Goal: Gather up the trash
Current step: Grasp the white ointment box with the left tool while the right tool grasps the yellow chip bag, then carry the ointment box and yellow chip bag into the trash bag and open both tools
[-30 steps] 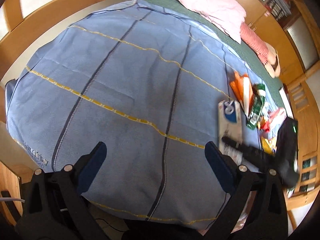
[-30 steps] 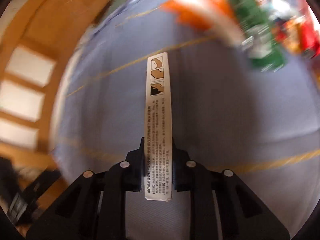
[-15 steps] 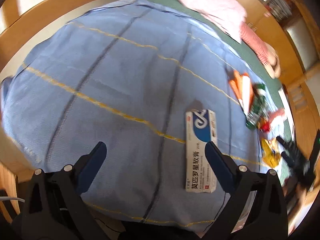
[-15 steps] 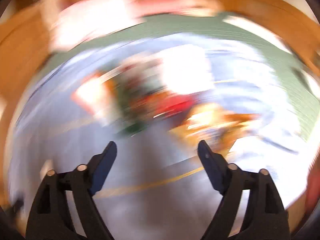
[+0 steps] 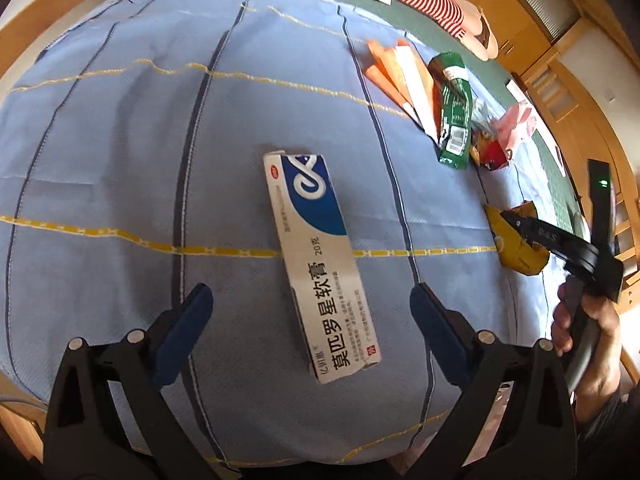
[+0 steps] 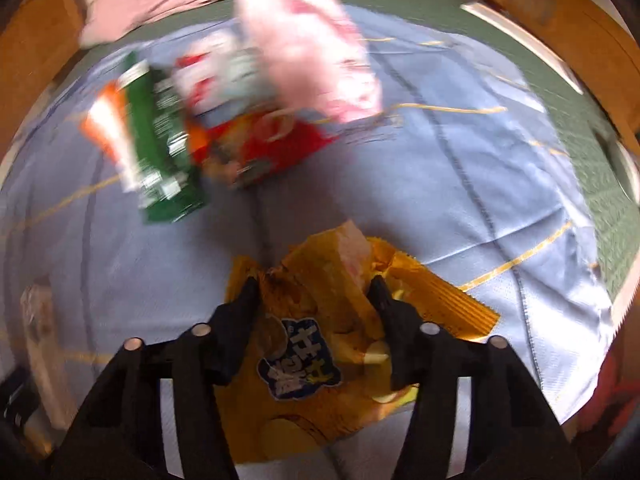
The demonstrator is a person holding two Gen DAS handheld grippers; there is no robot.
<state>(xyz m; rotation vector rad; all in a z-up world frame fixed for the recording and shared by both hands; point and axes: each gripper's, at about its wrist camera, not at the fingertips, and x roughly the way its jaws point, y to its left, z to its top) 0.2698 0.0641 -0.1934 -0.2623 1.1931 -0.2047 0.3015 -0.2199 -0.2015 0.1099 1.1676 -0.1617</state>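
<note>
A white and blue ointment box [image 5: 320, 264] lies flat on the blue cloth [image 5: 120, 160], between the wide-apart fingers of my open left gripper [image 5: 310, 300], which hangs above it without touching. My right gripper [image 6: 314, 292] points down over a crumpled yellow chip bag [image 6: 320, 320]. Its jaws are closing with the bag's raised fold between them, and no firm pinch shows. From the left wrist view the right gripper [image 5: 520, 224] sits on that yellow bag [image 5: 516, 248], held by a hand [image 5: 588, 328].
More trash lies in a heap beyond: an orange and white pack [image 5: 400, 68], a green wrapper [image 6: 160, 140], a red bag [image 6: 272, 144] and a pink plastic bag [image 6: 312, 48]. A green mat [image 6: 560, 92], a pink pillow and a wooden frame border the cloth.
The right gripper let go of the box, which now lies on the cloth, then swung over to the yellow bag. The left gripper moved over the box.
</note>
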